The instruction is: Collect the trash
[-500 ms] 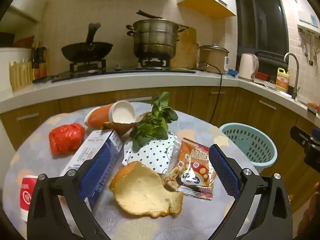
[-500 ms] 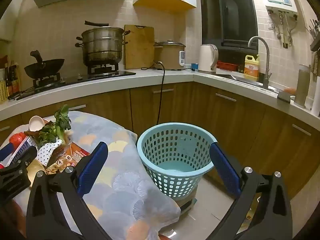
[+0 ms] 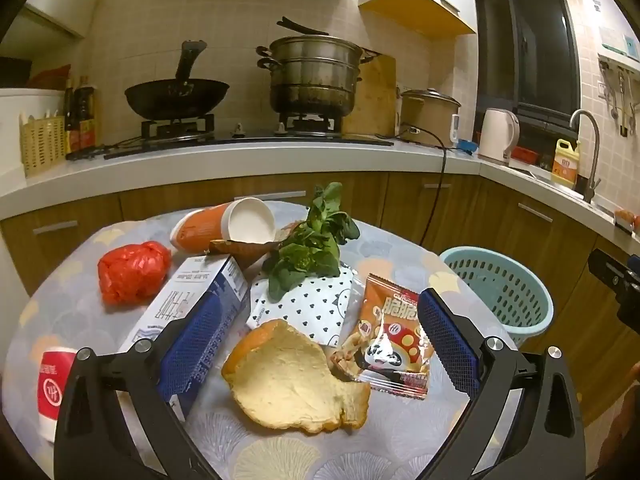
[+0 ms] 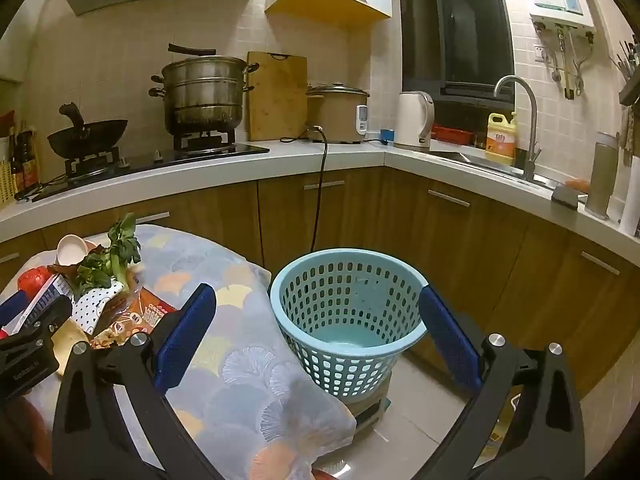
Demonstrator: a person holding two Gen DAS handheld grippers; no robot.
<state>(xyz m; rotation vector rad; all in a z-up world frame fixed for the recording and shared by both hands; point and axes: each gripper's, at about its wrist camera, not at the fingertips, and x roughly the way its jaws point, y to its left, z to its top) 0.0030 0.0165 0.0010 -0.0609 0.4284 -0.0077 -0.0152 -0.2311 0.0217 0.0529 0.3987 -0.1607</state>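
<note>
Trash lies on the cloth-covered table [image 3: 400, 440]: a fruit peel [image 3: 294, 388], an orange snack packet [image 3: 390, 340], a dotted wrapper [image 3: 316, 308], leafy greens [image 3: 312, 248], a blue-white carton [image 3: 192, 300], a red plastic bag [image 3: 134, 272], an orange cup [image 3: 228, 226] on its side and a red-white cup [image 3: 54, 384]. My left gripper [image 3: 320, 344] is open, just above the peel and packet. My right gripper [image 4: 316, 340] is open and empty, in front of the light blue basket [image 4: 348, 316] on the floor.
The basket also shows right of the table in the left wrist view [image 3: 500, 292]. A counter [image 4: 280, 160] with a wok, steamer pot, rice cooker and kettle runs behind. A power cord [image 4: 320, 200] hangs down the cabinets. The sink [image 4: 480, 160] is at the right.
Almost nothing moved. The left wrist view shifted very slightly; both grippers stay open and the trash lies as before.
</note>
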